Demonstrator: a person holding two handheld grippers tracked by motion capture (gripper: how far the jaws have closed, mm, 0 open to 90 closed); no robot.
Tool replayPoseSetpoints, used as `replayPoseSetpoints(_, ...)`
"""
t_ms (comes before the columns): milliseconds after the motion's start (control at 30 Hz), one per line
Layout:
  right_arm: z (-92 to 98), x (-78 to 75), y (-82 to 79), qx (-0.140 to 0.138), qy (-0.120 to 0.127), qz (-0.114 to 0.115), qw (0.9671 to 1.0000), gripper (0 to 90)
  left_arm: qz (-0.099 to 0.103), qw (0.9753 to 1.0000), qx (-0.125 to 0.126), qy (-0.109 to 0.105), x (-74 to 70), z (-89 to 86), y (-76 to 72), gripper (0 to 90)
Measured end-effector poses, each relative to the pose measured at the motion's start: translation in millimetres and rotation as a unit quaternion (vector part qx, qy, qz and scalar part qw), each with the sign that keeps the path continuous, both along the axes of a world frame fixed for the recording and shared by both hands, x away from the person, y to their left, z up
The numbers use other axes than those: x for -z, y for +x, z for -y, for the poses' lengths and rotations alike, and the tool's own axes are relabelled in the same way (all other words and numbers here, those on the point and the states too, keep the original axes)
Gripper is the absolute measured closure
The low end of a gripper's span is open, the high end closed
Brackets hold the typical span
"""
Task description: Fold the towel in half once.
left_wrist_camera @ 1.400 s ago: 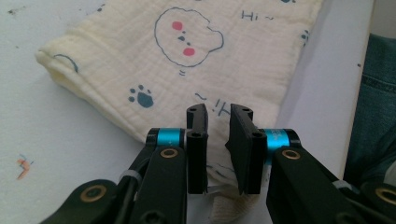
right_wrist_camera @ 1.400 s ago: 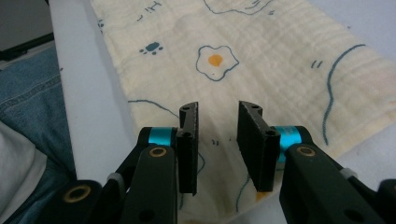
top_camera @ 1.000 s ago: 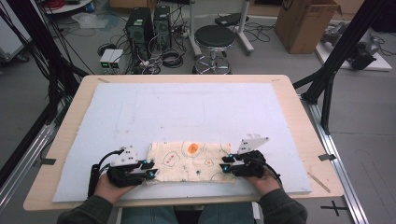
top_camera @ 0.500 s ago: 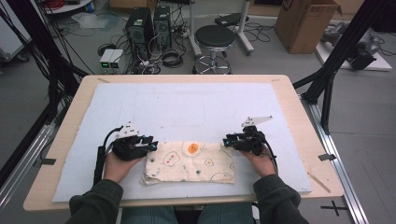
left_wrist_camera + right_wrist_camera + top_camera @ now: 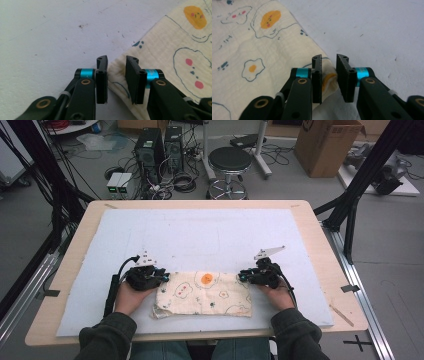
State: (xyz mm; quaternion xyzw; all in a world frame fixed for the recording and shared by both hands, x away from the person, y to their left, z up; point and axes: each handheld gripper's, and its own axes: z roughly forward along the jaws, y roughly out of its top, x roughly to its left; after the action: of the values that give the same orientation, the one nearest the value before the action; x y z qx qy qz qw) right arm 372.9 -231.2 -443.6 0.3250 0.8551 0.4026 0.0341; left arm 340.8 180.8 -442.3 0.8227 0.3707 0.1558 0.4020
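A cream cloth (image 5: 205, 295) printed with fried eggs lies folded on the white mat (image 5: 210, 235) near the front edge. My left gripper (image 5: 165, 276) sits at the cloth's far left corner and my right gripper (image 5: 241, 276) at its far right corner. In the left gripper view the left gripper (image 5: 116, 62) has its jaws apart, with the cloth (image 5: 175, 50) corner lying flat between them. In the right gripper view the right gripper (image 5: 329, 60) also stands open, astride a bunched corner of the cloth (image 5: 249, 45).
The white mat covers most of the wooden table (image 5: 320, 235), with bare mat beyond the cloth. Past the table's far edge stand a stool (image 5: 230, 162), computer cases (image 5: 157, 150) and cables on the floor. A cardboard box (image 5: 327, 145) is at the back right.
Both hands have moved away from the person, from the cloth's near part to its far corners. Over the last half second they barely shifted.
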Motion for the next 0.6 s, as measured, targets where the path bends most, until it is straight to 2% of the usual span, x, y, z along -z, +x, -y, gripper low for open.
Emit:
replayPoseSetpoints(133,-1.4,-0.9,-1.0,-0.008,-0.005,0.003,1.0000,85.5,0.000,1.0000,0.000,0.001,-0.2,-1.2,-0.6,82.6)
replayPoseSetpoints(367,-1.4,-13.0,0.9,0.014,-0.020,0.042,0.9988,86.1,0.005,1.0000,0.001,0.006,-0.1,-0.4,-0.9,83.7)
replayPoseSetpoints(600,-2.1,-10.5,12.7,0.023,-0.034,0.042,0.9983,86.0,0.016,0.9998,-0.006,0.009,0.4,2.2,0.7,85.2)
